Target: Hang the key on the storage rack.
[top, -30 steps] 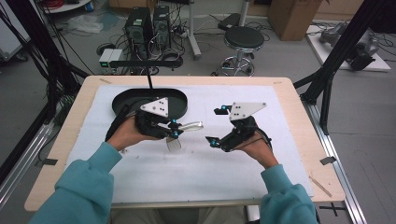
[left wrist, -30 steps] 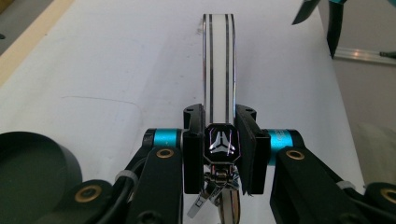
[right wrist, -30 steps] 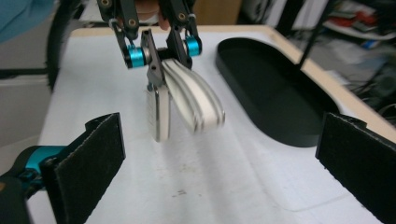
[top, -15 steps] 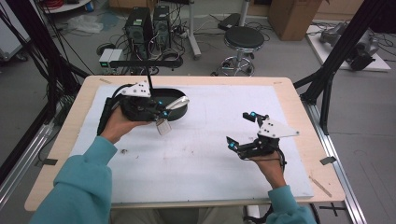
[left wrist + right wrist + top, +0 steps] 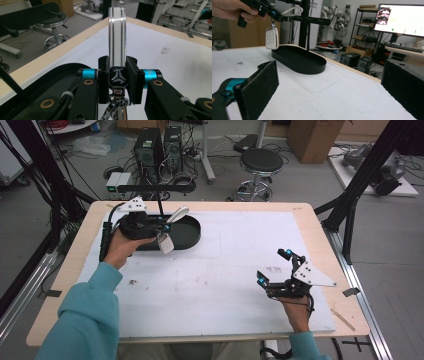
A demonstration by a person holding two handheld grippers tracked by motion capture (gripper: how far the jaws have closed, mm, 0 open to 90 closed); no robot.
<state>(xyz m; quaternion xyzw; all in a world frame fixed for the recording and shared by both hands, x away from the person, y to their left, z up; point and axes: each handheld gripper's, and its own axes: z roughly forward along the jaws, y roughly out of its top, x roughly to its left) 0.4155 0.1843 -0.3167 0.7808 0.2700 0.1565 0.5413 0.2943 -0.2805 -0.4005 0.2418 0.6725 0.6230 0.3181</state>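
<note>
A white car key fob [image 5: 165, 243] hangs on a ring from a white strap [image 5: 178, 213]. My left gripper [image 5: 161, 223] is shut on the strap's black buckle and holds it above the left part of a black oval tray [image 5: 189, 231]. In the left gripper view the strap [image 5: 117, 35] stands upright between the shut jaws of that gripper [image 5: 117, 72]. The right gripper view shows the fob [image 5: 272, 38] dangling just over the tray [image 5: 299, 61]. My right gripper [image 5: 274, 265] rests low near the table's right front, open with nothing between its pads [image 5: 259, 82].
A black post [image 5: 160, 205] with a crossbar rises from the tray. A white mat [image 5: 220, 275] covers the wooden table [image 5: 310, 215]. A stool [image 5: 260, 162], computer towers and cables stand on the floor beyond the far edge.
The left gripper has carried the key fob left and away, from the table's middle to above the tray. The right gripper has moved right and toward the near edge, staying open.
</note>
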